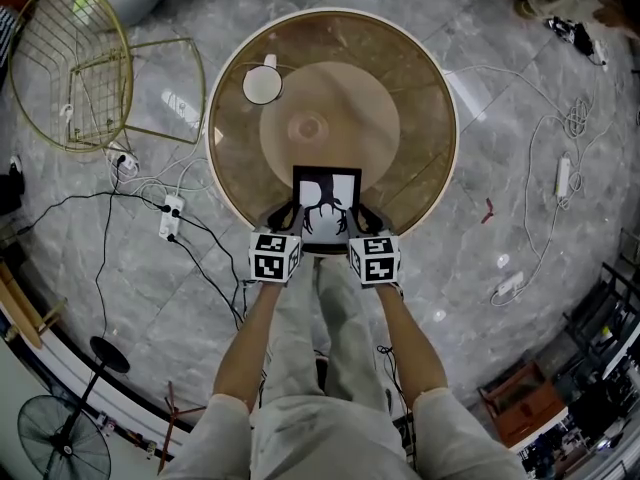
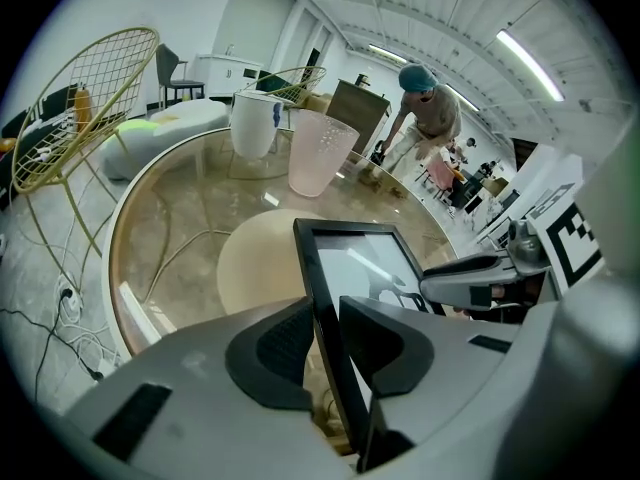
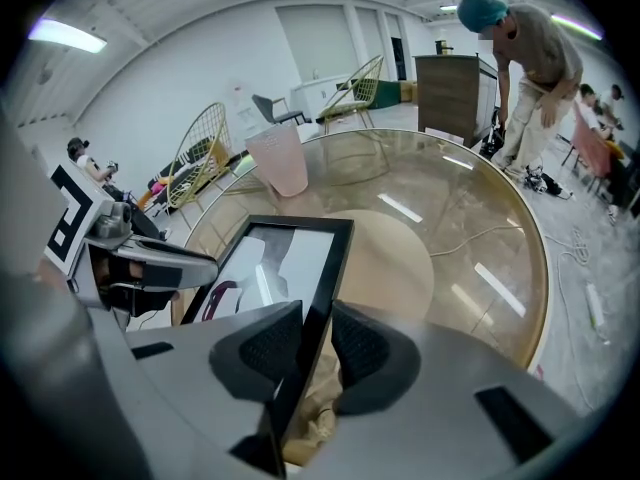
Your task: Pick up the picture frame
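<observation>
Frame [image 1: 326, 206]: at the near edge of the tabletop [image 1: 420, 98], between my two tongs.
My left tongs [image 1: 291, 216]: on the frame's left edge, one pad on each face.
My right tongs [image 1: 361, 218]: on its right edge, likewise.
Cups [image 2: 252, 123]: two, side by side, far left on the tabletop, well apart from the frame.
Chair [image 1: 75, 68]: on the floor [image 1: 480, 268], left of the tabletop.
Power strip [image 1: 170, 216]: on the floor, left of my tongs.
Fan [image 1: 65, 448]: on the floor, behind me to the left.
Person [image 3: 530, 58]: beyond the tabletop's far side.
</observation>
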The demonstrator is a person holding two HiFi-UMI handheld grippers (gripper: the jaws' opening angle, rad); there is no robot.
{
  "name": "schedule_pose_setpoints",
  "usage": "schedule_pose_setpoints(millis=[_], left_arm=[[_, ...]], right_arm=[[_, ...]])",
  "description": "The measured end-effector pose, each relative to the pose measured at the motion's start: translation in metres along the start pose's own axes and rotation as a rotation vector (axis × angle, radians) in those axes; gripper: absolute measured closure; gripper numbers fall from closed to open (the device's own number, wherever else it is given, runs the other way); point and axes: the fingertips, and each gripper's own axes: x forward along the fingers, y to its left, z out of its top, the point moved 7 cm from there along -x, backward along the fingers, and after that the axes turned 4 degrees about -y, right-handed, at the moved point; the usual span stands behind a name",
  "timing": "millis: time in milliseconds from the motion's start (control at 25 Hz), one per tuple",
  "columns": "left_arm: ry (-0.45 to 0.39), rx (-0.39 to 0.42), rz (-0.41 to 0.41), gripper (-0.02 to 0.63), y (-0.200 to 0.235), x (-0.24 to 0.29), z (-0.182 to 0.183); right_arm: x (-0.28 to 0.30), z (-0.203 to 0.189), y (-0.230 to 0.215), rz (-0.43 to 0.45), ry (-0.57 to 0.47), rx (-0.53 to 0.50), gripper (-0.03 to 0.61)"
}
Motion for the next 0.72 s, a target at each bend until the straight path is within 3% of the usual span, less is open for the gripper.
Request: schedule_pose_setpoints(millis=[720], left_arm=[[-0.01, -0.041, 0.017, 0.548, -0.007, -0.008, 0.002]], right_arm=[[-0.011, 0.001, 0.001, -0.037, -0.003, 0.056, 0.5]])
